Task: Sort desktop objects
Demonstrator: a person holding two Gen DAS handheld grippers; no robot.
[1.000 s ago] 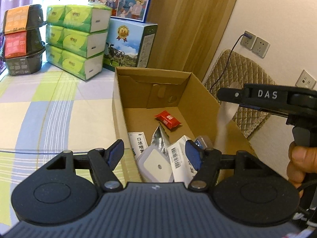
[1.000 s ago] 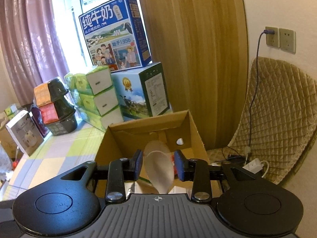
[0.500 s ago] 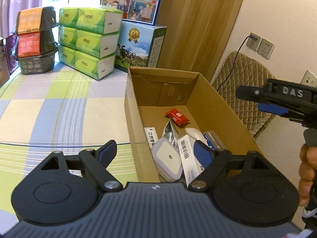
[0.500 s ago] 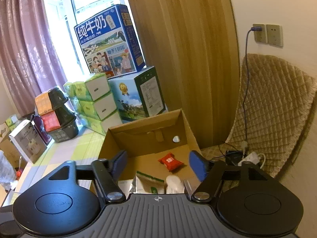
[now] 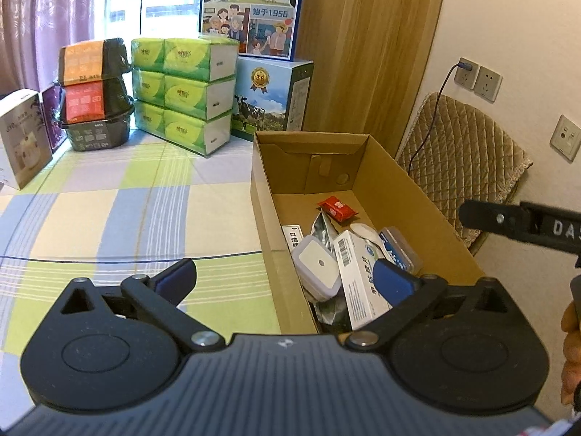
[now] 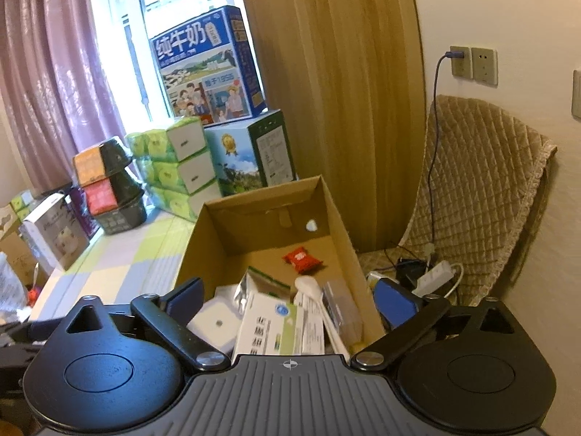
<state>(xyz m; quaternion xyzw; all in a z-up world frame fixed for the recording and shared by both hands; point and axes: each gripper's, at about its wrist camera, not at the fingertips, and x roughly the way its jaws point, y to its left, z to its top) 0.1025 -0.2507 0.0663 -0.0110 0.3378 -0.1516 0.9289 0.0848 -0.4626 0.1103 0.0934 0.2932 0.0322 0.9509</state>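
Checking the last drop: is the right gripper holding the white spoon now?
No: the right gripper stands open and empty, and the white spoon lies in the cardboard box.

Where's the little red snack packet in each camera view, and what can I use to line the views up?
Left wrist: red packet right of centre, on the cardboard box floor.
Right wrist: red packet at centre, beyond the white spoon.
Shared landmark: blue milk carton behind the box.

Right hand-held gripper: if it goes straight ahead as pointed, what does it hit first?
Likely the white spoon lying in the cardboard box, between the open right hand-held gripper fingers; depth is unclear.
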